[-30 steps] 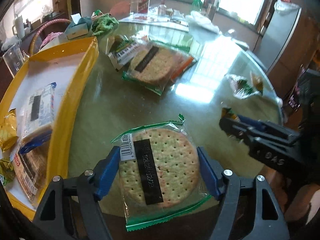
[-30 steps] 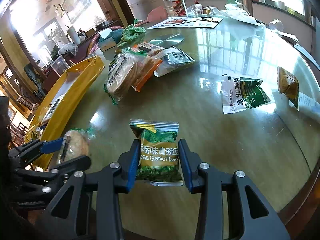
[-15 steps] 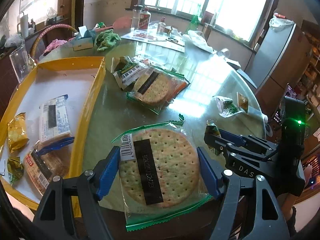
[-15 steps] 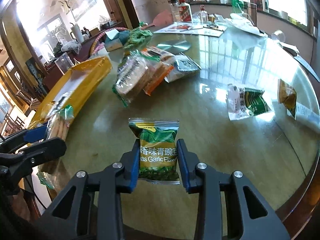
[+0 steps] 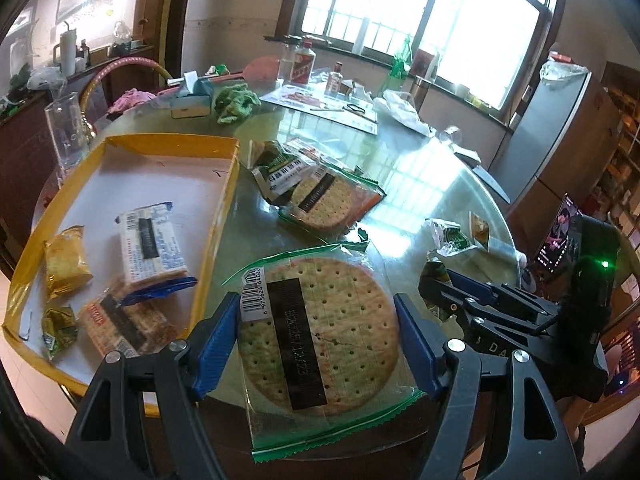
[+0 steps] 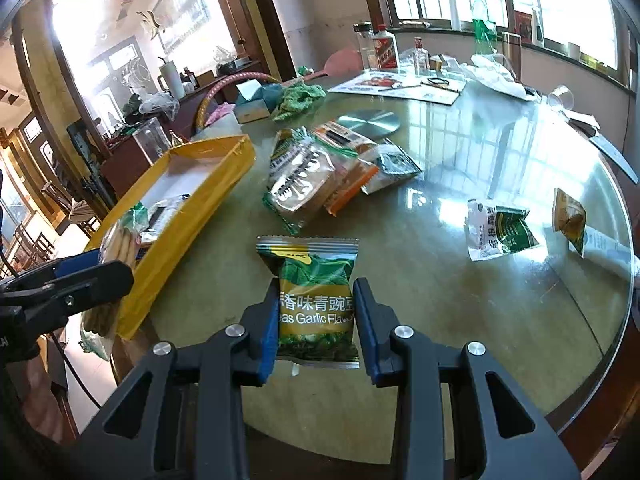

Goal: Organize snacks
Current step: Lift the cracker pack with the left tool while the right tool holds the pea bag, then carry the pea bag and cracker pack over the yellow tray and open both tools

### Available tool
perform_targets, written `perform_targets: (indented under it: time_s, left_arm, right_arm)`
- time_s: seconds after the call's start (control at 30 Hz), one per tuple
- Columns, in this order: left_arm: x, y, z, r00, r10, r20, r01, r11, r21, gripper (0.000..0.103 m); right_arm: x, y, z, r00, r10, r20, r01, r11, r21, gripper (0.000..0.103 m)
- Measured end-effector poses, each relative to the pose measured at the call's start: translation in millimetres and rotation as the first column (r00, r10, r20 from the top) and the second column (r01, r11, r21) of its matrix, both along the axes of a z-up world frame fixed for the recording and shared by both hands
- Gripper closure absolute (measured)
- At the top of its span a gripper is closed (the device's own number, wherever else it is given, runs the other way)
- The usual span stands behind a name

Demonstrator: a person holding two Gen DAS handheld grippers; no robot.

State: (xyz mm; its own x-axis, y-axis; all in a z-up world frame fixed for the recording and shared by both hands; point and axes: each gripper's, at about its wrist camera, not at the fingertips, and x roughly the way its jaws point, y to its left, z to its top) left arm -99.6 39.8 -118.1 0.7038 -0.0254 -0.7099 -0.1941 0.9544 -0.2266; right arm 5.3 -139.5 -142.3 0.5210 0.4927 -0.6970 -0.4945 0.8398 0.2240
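My left gripper [image 5: 316, 340] is shut on a round cracker pack [image 5: 320, 332] in clear green-edged wrap, held above the table's near edge, right of the yellow tray [image 5: 218, 216]. The tray holds several snacks, among them a blue-white biscuit pack [image 5: 150, 244] and a yellow packet [image 5: 66, 262]. My right gripper [image 6: 316, 316] is shut on a green garlic pea packet [image 6: 314, 296], held above the table. In the right wrist view the left gripper [image 6: 80, 284] shows at the left with its pack [image 6: 114, 240] on edge beside the tray [image 6: 192, 216].
A pile of snack packs [image 6: 320, 168] lies mid-table. A white-green packet [image 6: 498, 232] and an orange one [image 6: 570, 216] lie near the right rim. Bottles [image 6: 384, 50], papers, a tissue box [image 5: 192, 100] and a green cloth [image 5: 234, 102] sit at the far side. A glass jar [image 5: 66, 128] stands beyond the tray.
Both grippers have risen with their packs still held, so more of the table and tray shows. The left gripper has come closer to the tray.
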Motion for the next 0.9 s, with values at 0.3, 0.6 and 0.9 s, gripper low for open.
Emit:
perform_targets:
  time_s: [0.3,0.6,0.9]
  left_arm:
    - [-15.8,12.6,10.3,0.999,0.038,0.036,-0.038,0.999,-0.010,0.028]
    - [-19.5,25.8,18.8,0.996,0.068,0.063,-0.067,0.998,-0.015,0.028]
    - [-22.3,55.5,22.2,0.983,0.163,0.090,-0.160,0.987,-0.031,0.028]
  right_arm:
    - [-17.2,10.7,17.2,0.999,0.025,0.045,-0.026,0.999,0.020,0.067]
    - [-23.7,26.7,28.3,0.996,0.067,0.066,-0.069,0.997,0.028,0.067]
    - [-22.7,67.0,41.8,0.983,0.158,0.097,-0.160,0.987,0.020,0.067]
